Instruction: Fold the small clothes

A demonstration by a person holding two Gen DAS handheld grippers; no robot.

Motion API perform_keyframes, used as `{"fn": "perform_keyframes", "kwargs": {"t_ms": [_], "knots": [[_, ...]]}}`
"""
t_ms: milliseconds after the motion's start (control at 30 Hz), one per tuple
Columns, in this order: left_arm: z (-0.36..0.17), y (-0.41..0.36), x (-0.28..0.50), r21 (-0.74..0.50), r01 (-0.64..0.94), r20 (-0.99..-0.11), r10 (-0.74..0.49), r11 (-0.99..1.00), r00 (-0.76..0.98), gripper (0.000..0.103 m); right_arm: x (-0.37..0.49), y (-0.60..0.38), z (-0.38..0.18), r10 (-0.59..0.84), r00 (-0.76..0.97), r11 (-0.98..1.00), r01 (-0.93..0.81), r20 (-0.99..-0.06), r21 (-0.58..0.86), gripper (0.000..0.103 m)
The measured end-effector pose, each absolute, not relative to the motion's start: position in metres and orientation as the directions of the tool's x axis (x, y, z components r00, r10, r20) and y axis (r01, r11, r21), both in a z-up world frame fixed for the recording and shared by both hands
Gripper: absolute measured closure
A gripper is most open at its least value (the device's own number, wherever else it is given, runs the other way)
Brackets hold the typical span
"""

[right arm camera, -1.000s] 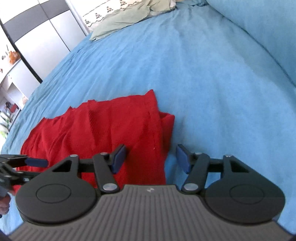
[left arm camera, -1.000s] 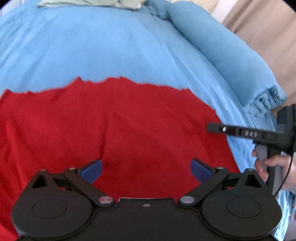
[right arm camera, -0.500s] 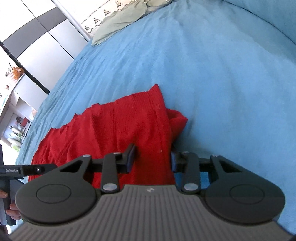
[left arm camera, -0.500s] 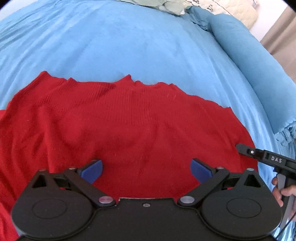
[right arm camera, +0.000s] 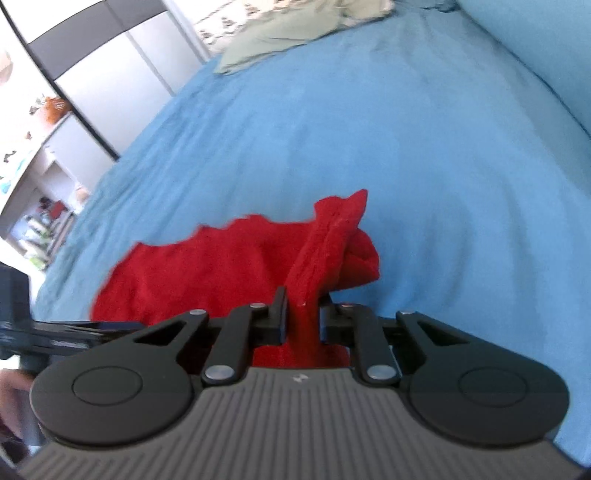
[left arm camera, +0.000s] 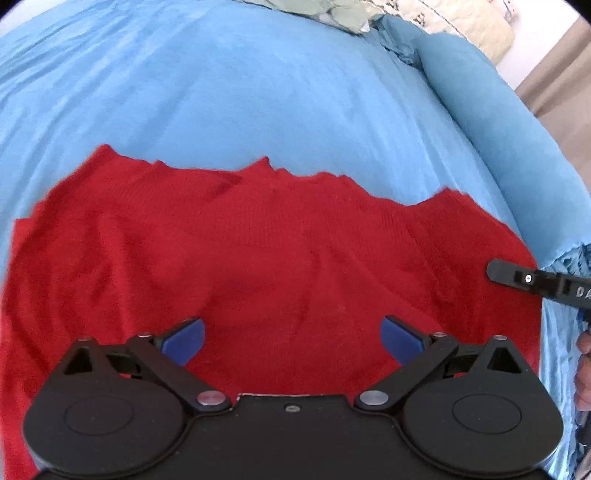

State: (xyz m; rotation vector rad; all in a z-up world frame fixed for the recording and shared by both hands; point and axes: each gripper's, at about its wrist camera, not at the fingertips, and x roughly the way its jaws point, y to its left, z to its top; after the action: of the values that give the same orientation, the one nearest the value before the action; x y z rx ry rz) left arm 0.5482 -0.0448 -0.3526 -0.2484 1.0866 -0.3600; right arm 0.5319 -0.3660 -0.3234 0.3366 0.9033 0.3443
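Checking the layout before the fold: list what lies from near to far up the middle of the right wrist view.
Right gripper, its jaws closing on a pinched fold of the red garment → bare blue bedspread → crumpled pale green cloth at the far end.

garment [left arm camera: 258, 266]: spread on my bed cover [left arm camera: 221, 92], near edge
pillow [left arm camera: 491, 122]: right of garment, along cover's side
loose cloth [right arm camera: 280, 33]: far end, behind garment
wardrobe [right arm camera: 110, 74]: beyond bed's left side
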Motion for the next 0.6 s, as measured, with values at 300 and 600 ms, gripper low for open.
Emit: {"fn": "perform_keyframes", "kwargs": {"t_ms": [300, 600], "knots": [[-0.316, 0.025, 0.533, -0.341, 0.165, -0.816, -0.379, 0.925, 0.436, 0.001, 0.563, -0.234, -0.271, 0.504, 0.508, 0.861, -0.231, -0.699, 0.454, 0.073], [-0.329, 0.100, 0.518, -0.301, 0.170, -0.831, -0.345, 0.938, 0.436, 0.001, 0.582, -0.094, -0.326, 0.495, 0.452, 0.866, -0.189, -0.742, 0.462, 0.073]]}}
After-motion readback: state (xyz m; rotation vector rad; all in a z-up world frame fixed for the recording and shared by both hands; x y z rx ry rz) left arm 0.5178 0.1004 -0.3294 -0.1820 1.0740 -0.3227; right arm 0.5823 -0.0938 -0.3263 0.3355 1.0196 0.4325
